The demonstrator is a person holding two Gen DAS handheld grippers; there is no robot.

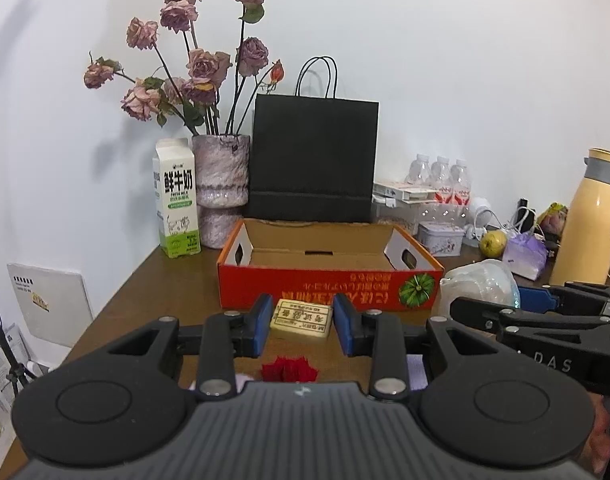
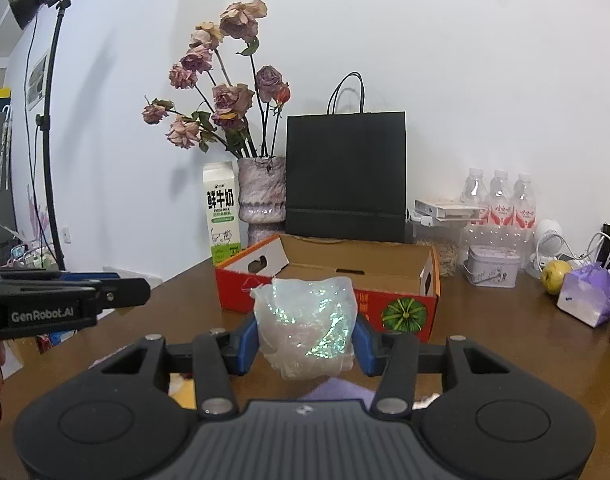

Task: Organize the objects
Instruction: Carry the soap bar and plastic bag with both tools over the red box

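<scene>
The left tool (image 1: 303,326) is clamped on a small cream-coloured block (image 1: 302,318) with dark printed text, its blue pads pressing the block's two short ends. The block sits in front of the red cardboard box (image 1: 329,276), close to the box's near wall.

The right tool (image 2: 305,346) grips a crumpled iridescent plastic bag (image 2: 305,322) between its blue pads. The bag also sits in front of the red cardboard box, covering part of its near wall.

The box rests open on the brown counter (image 1: 153,300); its interior shows bare cardboard. Behind the box stands a black paper bag (image 1: 313,160). Behind the box's left end stand a vase of dried roses (image 1: 221,184) and a milk carton (image 1: 176,200). To the right of the box lie a small tin (image 2: 492,266), a yellow-green fruit (image 2: 556,277) and a purple pouch (image 2: 591,294). Three water bottles (image 2: 499,198) stand behind the tin.
</scene>
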